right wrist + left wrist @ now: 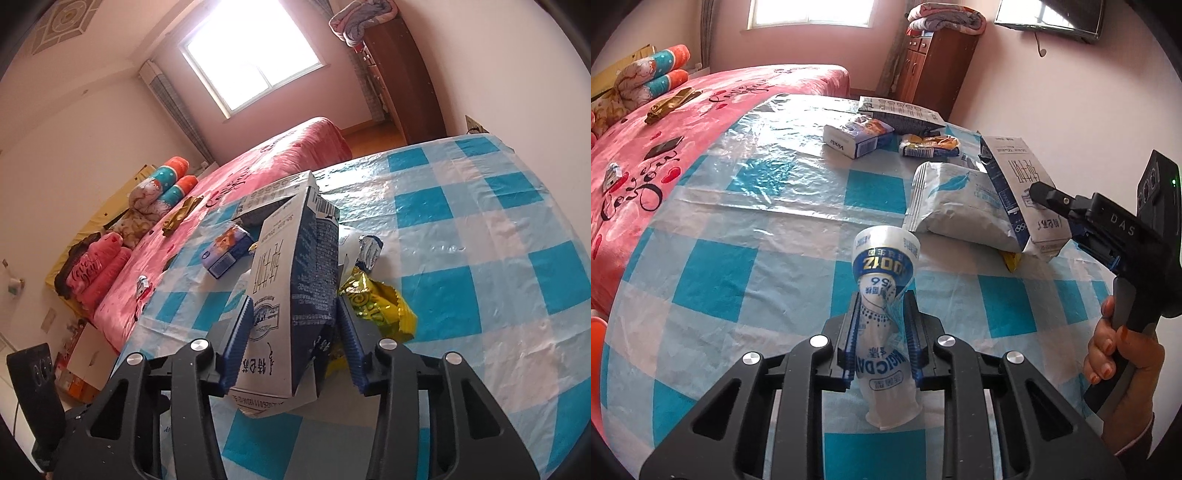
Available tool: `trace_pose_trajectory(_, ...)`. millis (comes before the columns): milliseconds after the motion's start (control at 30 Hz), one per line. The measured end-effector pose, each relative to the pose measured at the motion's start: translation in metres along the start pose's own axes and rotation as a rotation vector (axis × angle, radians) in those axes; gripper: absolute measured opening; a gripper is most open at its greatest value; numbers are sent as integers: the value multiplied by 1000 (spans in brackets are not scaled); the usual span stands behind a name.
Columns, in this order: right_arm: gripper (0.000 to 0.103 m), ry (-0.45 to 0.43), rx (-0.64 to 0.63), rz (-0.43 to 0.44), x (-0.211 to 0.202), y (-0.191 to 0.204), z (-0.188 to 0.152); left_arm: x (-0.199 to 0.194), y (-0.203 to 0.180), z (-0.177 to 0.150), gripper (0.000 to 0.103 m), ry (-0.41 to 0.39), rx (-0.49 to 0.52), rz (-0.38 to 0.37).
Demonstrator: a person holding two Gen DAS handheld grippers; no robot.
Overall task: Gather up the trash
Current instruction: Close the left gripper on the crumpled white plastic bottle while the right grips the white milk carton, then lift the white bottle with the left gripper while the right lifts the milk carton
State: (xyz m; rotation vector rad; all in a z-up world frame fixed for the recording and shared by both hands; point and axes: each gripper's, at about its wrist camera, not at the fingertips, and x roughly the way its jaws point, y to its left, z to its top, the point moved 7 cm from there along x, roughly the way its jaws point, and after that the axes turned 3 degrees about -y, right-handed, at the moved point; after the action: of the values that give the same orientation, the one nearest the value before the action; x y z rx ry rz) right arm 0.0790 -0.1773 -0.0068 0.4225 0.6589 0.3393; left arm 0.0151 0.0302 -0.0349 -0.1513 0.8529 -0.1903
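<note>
Left claw (881, 314): clamped tight on crushed cup (882, 295), long axis pointing away, mouth far.
Right claw (295, 321): pinching milk carton (291, 280), upright, leaning away.

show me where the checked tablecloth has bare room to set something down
Free: the wide stretch of blue-and-white checked plastic tablecloth between the pink bedspread and the crushed white yogurt cup; also the cloth right of the crumpled yellow foil wrapper in the right wrist view. Crowded: the far side, around the white pouch, tall milk carton and small blue box.
</note>
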Motion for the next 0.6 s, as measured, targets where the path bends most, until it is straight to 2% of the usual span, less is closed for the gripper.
trace_pose_trajectory(600, 40, -58, -59, 6, -31, 27, -9, -28, 21, -6, 24, -51, -50, -45)
